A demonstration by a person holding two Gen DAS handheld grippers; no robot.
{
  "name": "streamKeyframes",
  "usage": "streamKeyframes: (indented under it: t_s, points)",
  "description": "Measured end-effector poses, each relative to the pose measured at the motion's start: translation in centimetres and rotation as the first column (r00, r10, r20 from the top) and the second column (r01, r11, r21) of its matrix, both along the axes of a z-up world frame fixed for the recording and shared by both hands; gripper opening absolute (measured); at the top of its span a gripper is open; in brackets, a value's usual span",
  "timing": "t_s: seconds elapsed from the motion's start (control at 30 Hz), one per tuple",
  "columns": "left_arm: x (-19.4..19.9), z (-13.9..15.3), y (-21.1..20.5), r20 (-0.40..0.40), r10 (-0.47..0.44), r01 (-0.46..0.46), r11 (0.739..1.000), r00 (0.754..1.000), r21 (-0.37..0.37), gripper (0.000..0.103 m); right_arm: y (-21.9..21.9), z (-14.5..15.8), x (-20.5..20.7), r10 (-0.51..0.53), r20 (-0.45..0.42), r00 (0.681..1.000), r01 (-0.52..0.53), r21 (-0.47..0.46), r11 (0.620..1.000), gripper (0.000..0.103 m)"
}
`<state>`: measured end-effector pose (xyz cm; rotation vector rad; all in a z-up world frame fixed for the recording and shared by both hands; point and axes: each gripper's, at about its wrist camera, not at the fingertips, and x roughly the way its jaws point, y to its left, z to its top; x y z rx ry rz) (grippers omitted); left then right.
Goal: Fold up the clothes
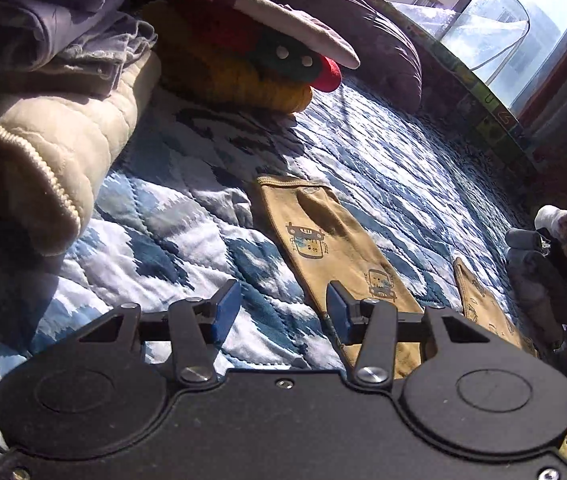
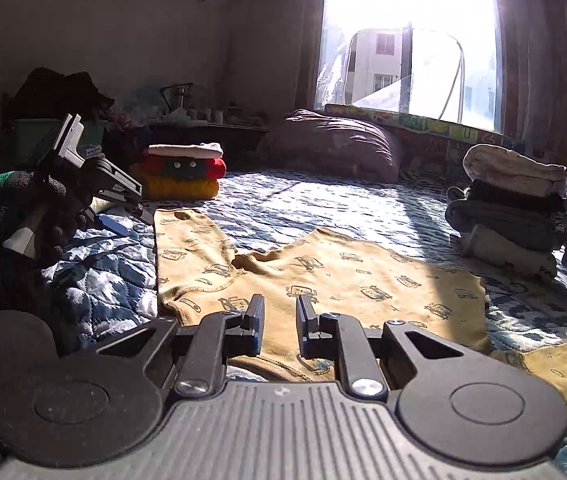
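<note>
showing gloved hand (image 2: 43,204), left gripper (image 2: 119,220) apart

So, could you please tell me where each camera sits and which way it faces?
Left wrist: on the left gripper, low over the quilt, facing the yellow garment and window; own open fingers show.
Right wrist: on the right gripper, above the garment, facing the window; gloved hand shows.
Shared: garment, quilt, red-yellow stack.

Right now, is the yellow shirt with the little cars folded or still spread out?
Spread out. The yellow shirt lies flat on the blue quilt, one sleeve stretched away from the body, no fold across it. Both jaws open, holding nothing.
</note>
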<state>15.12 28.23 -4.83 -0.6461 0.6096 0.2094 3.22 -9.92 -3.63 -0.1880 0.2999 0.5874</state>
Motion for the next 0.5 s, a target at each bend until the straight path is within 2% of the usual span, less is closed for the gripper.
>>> streamKeyframes:
  t_s: [0.23,0.27,0.3,0.33,0.37,0.4,0.47,0.5]
  points:
    - [3.2,-0.7,2.4,0.030,0.046,-0.044,0.997,0.998,-0.069,0.042,4.5,-1.1,1.0,0.072,-0.013,0.997,-0.073,-0.044,0.996,0.016]
    - [3.6,-0.9,2.6,0.032,0.049,-0.046,0.996,0.998,-0.075,0.039,4.9,-1.1,1.2,0.077,-0.013,0.997,-0.077,-0.042,0.996,0.016]
    - [4.0,-1.0,2.8,0.034,0.052,-0.049,0.996,0.998,-0.079,0.028,5.3,-1.4,1.3,0.083,-0.016,0.996,-0.084,-0.045,0.996,0.016]
    - [4.2,-0.9,2.7,0.029,0.046,-0.044,0.997,0.999,-0.055,0.017,5.7,-1.6,1.5,0.090,-0.021,0.996,-0.091,-0.048,0.995,0.016]
    - [4.4,-0.7,2.6,0.024,0.041,-0.040,0.999,0.999,-0.031,0.000,6.2,-1.9,1.5,0.106,-0.030,0.994,-0.107,-0.062,0.992,0.014]
    - [4.6,-0.6,2.5,0.019,0.036,-0.035,0.999,0.999,-0.007,0.000,6.6,-2.2,1.5,0.121,-0.039,0.992,-0.123,-0.075,0.990,0.014]
    - [4.2,0.6,2.6,0.086,0.032,-0.035,0.999,0.996,0.037,0.000,7.4,-3.0,1.5,0.174,-0.092,0.980,-0.184,-0.111,0.977,0.013]
    - [4.7,0.5,2.6,0.049,0.028,-0.031,0.997,0.998,0.067,0.000,7.8,-3.6,1.4,0.188,-0.107,0.976,-0.202,-0.141,0.969,0.013]
